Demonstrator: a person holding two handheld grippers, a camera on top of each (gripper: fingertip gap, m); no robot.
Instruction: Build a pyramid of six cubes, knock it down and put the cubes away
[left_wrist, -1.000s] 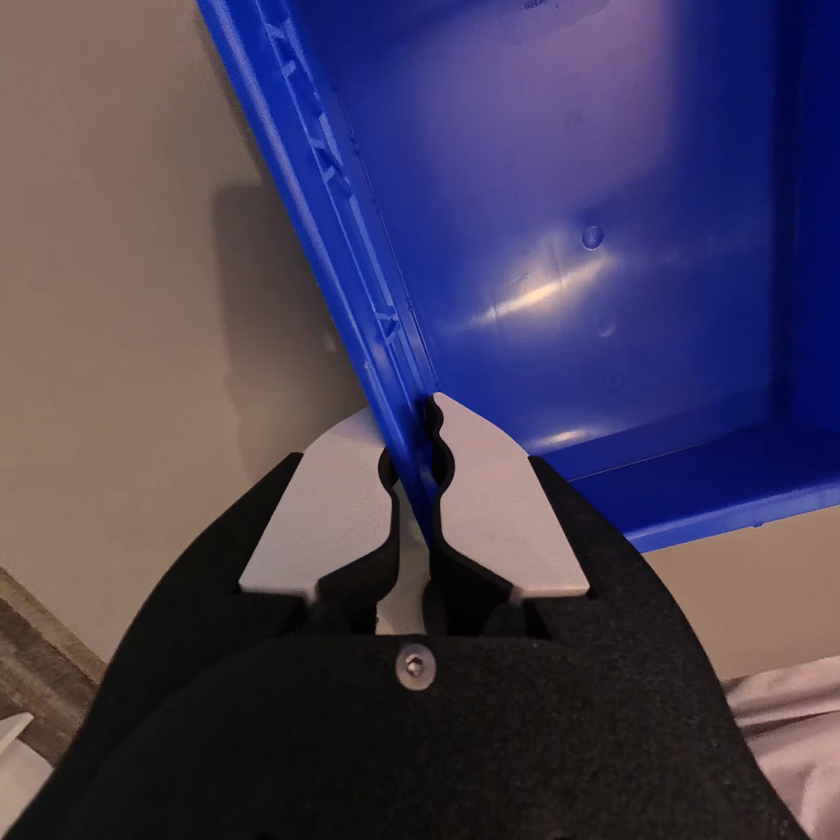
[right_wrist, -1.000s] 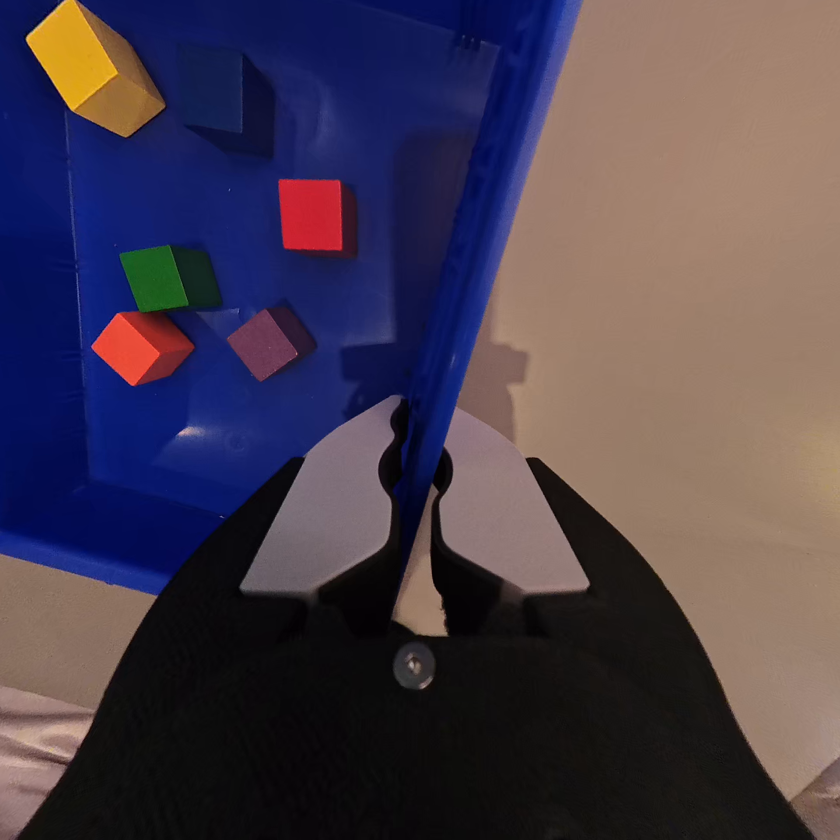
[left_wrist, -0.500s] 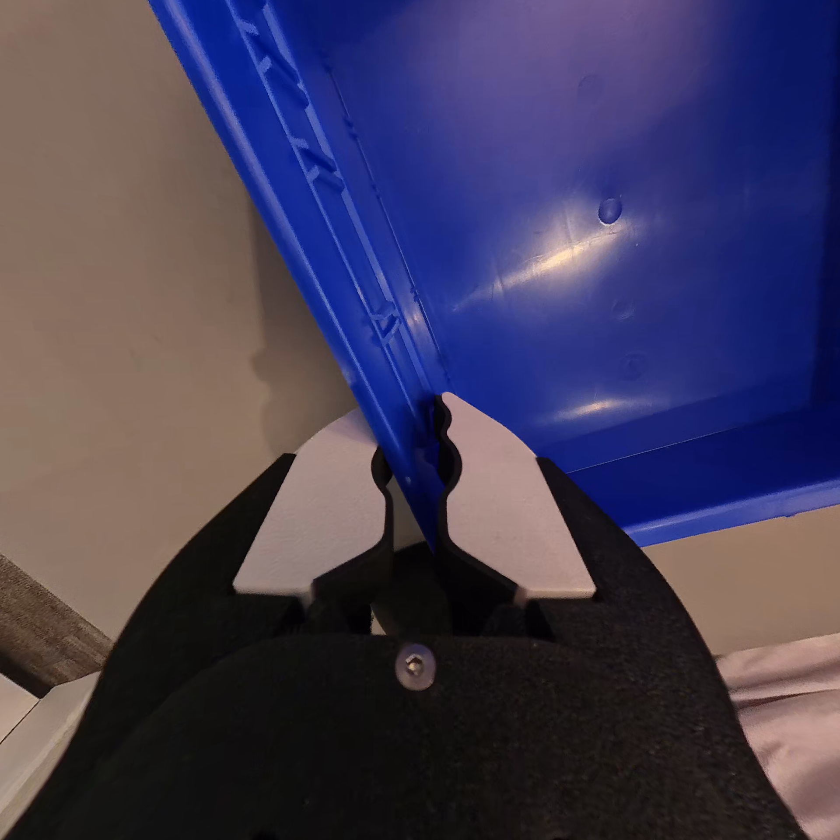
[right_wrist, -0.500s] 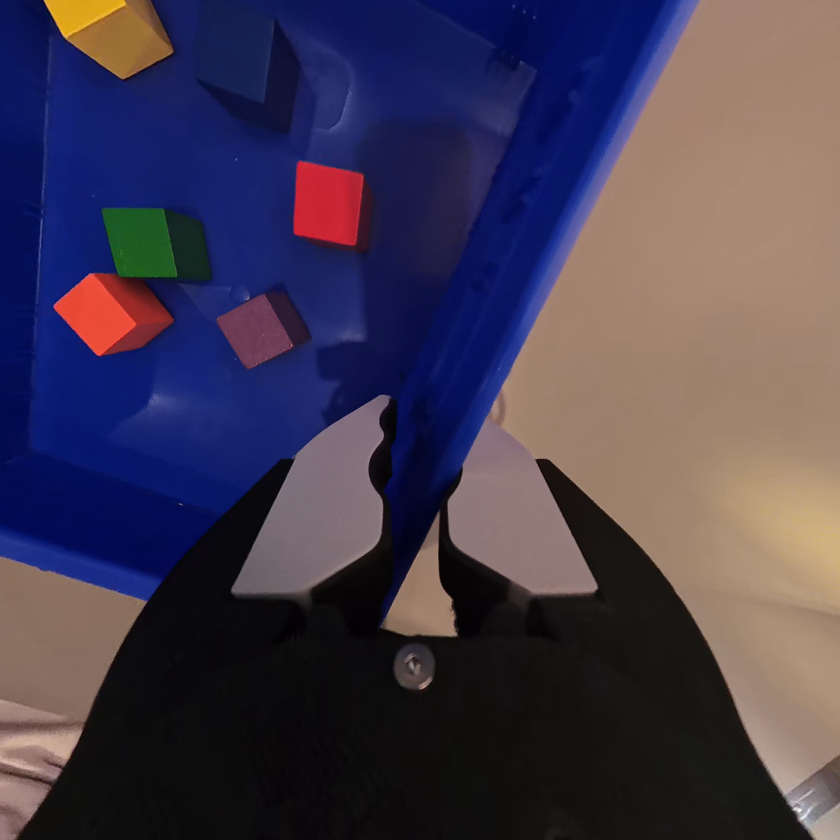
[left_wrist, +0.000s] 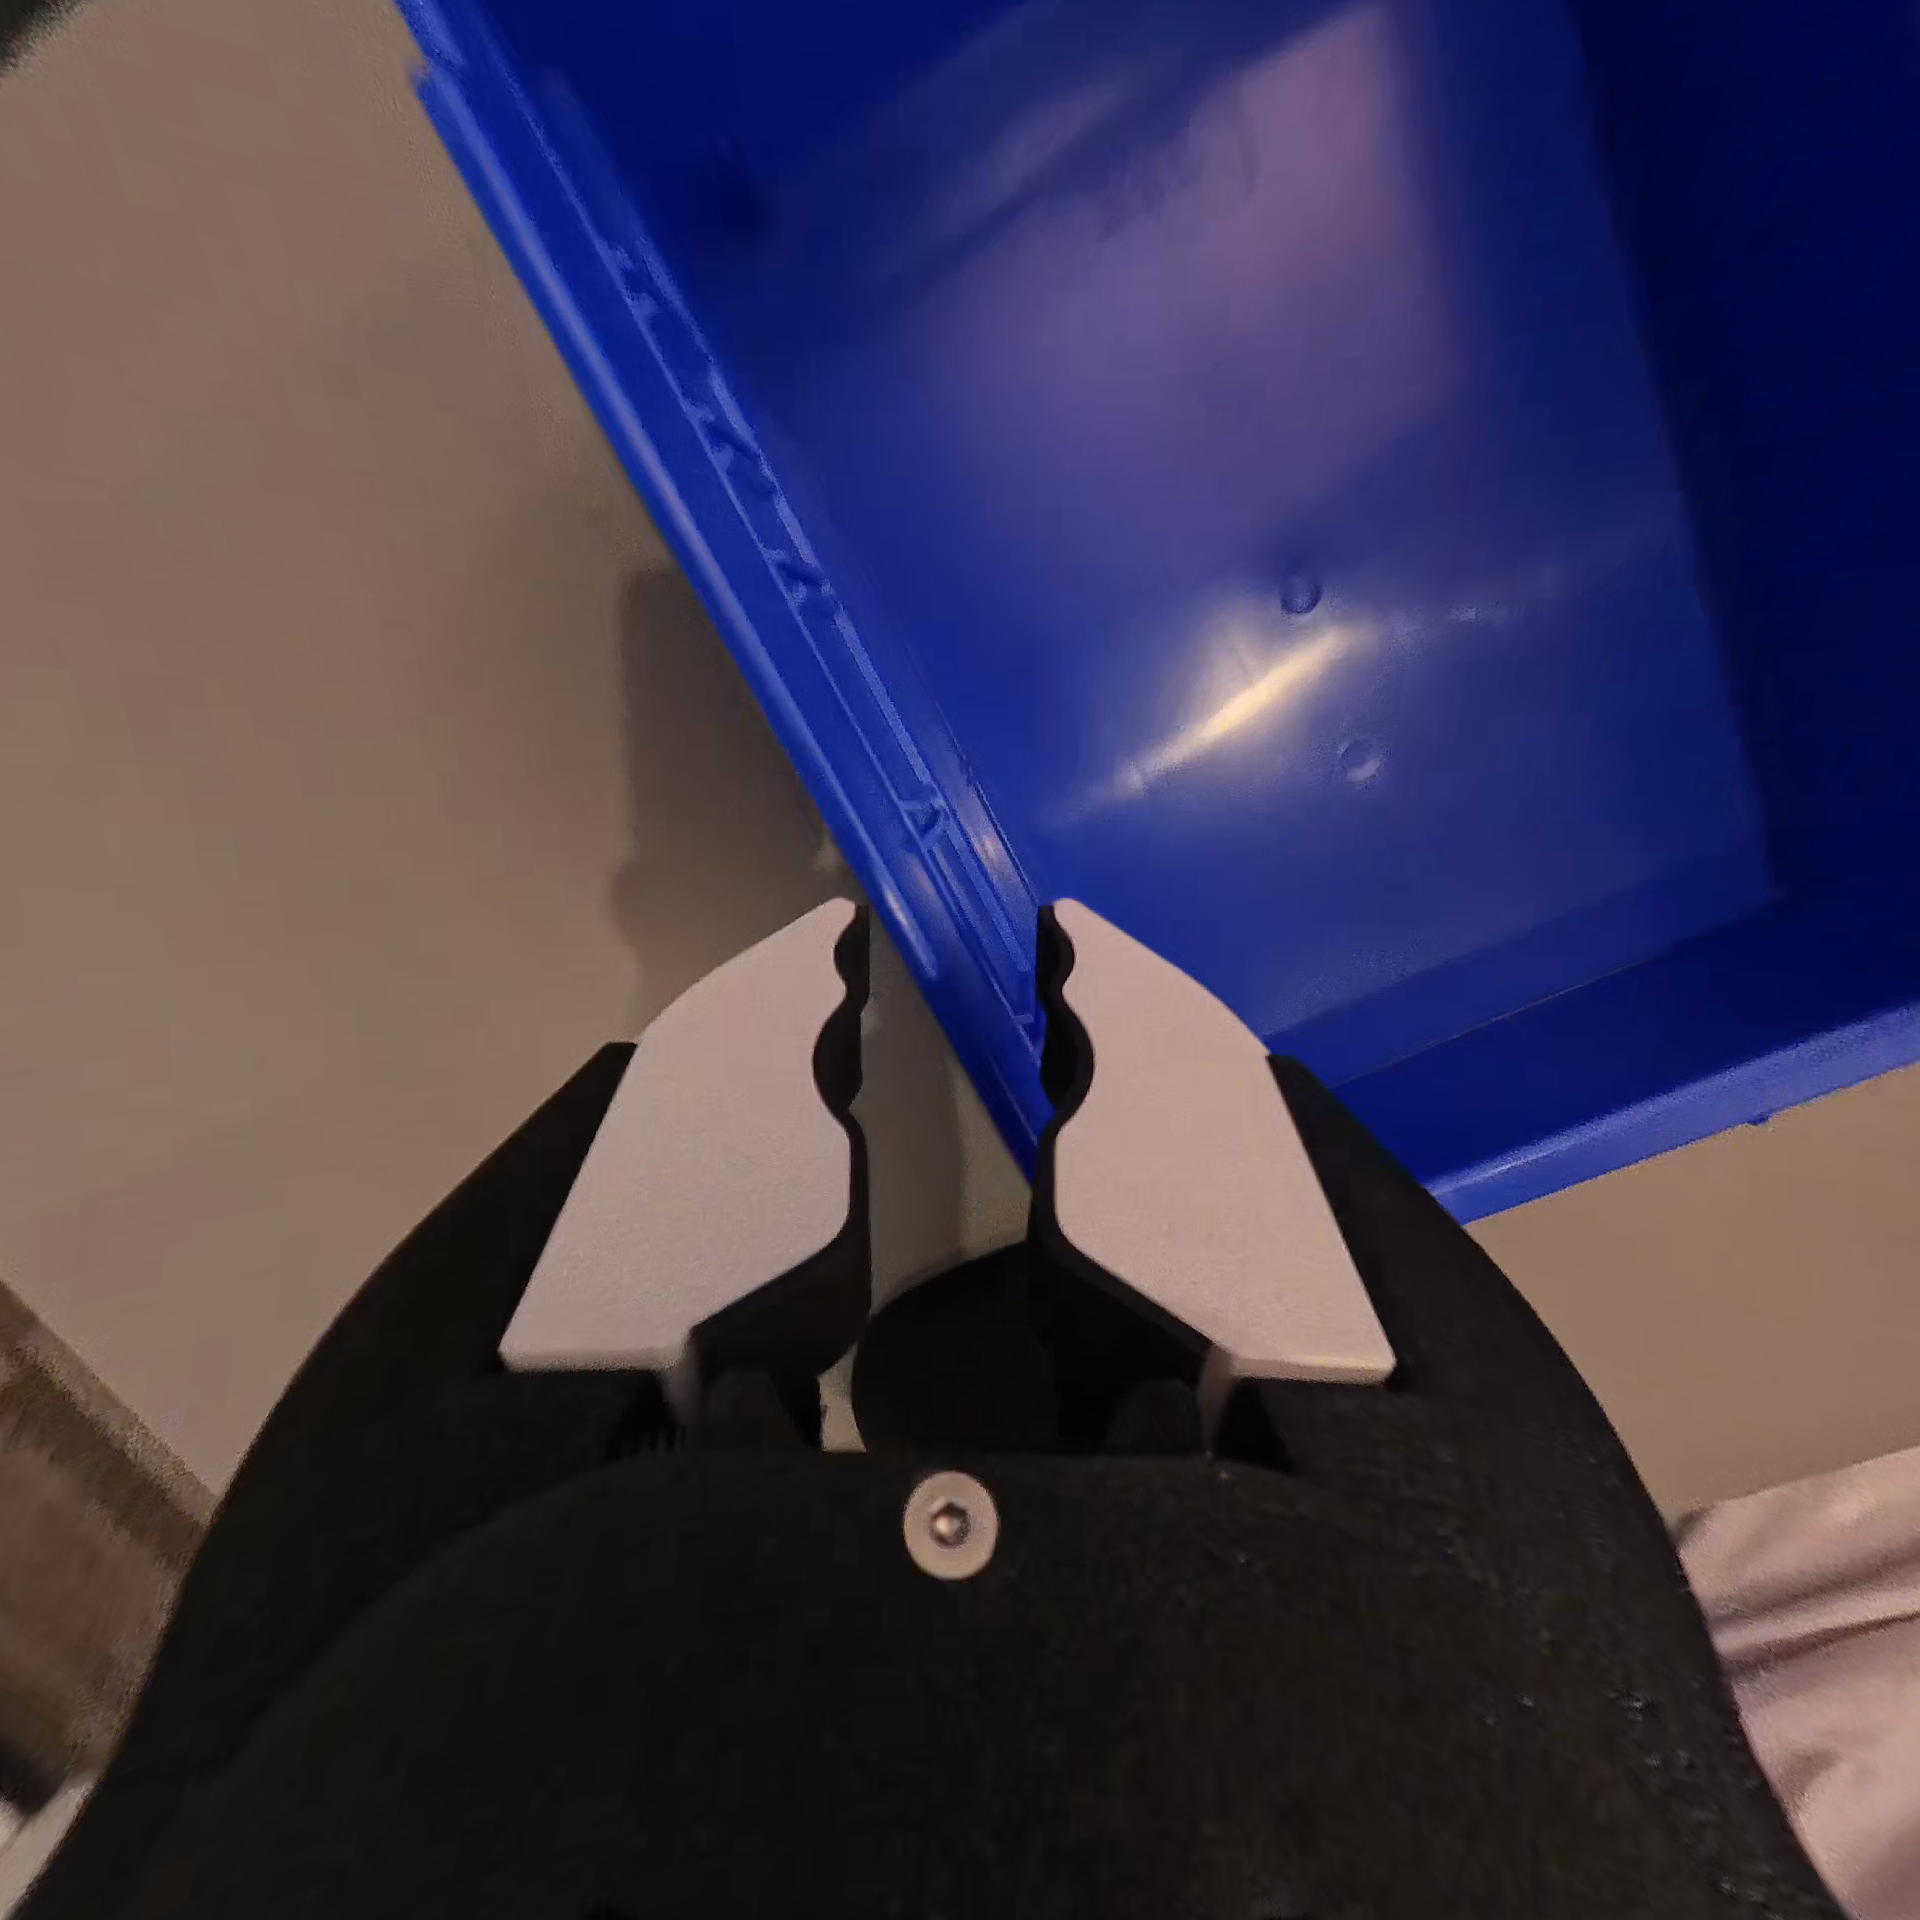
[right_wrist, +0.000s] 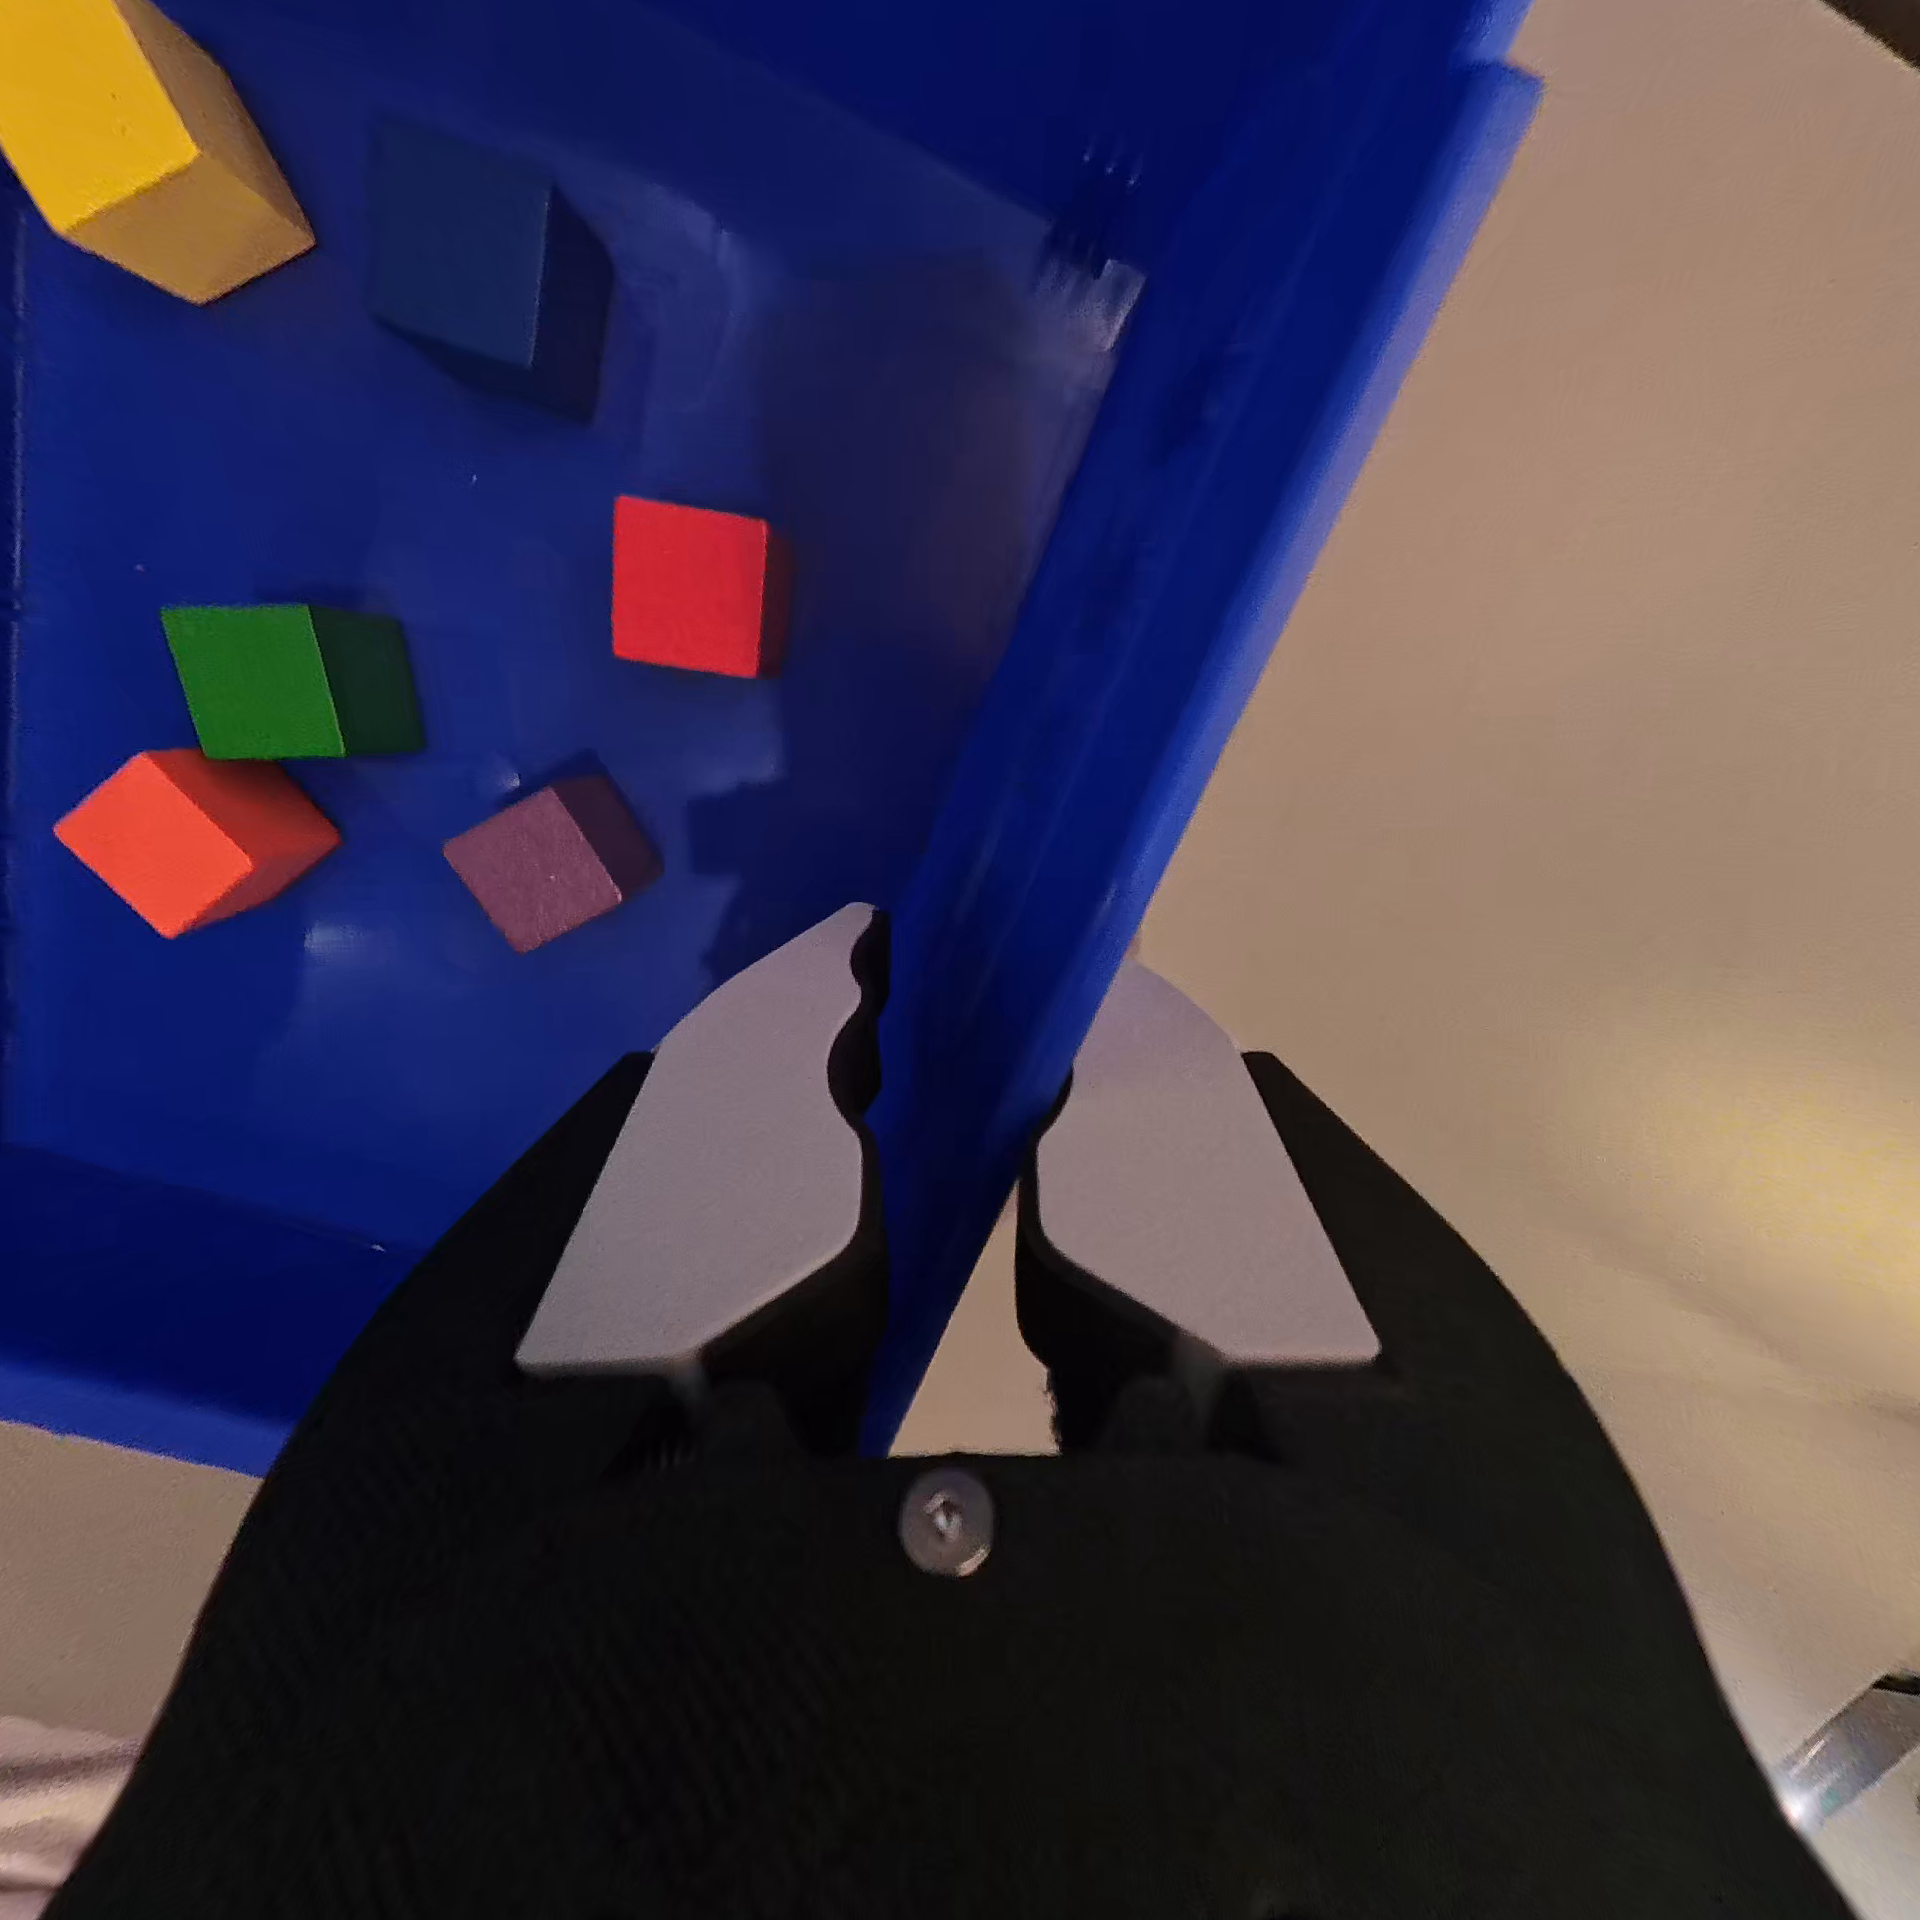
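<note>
A blue plastic bin (left_wrist: 790, 582) stands on a beige table. My left gripper (left_wrist: 948, 914) straddles the bin's left wall with its jaws apart; the left pad (left_wrist: 831, 997) stands clear of the wall, so nothing is gripped. My right gripper (right_wrist: 1003, 945) straddles the bin's right wall (right_wrist: 1195, 520), open, with a gap beside the wall lower down. In the bin lie a yellow cube (right_wrist: 104, 135), a dark blue cube (right_wrist: 468, 239), a red cube (right_wrist: 691, 587), a green cube (right_wrist: 260, 681), an orange cube (right_wrist: 177, 842) and a purple cube (right_wrist: 540, 862).
The beige table (left_wrist: 260, 623) runs left of the bin and also right of it (right_wrist: 1610, 727). A grey cloth (left_wrist: 1818, 1610) lies at the near edge. A strip of floor (left_wrist: 62, 1403) shows at the lower left. The left gripper's tips are roughly 40 cm from the right gripper's. My right tips are roughly 15 cm from the yellow cube (right_wrist: 104, 135).
Both grippers were shut on the bin's side walls a second ago. Both have opened and let go of the walls. The bin has shifted a little in both views.
</note>
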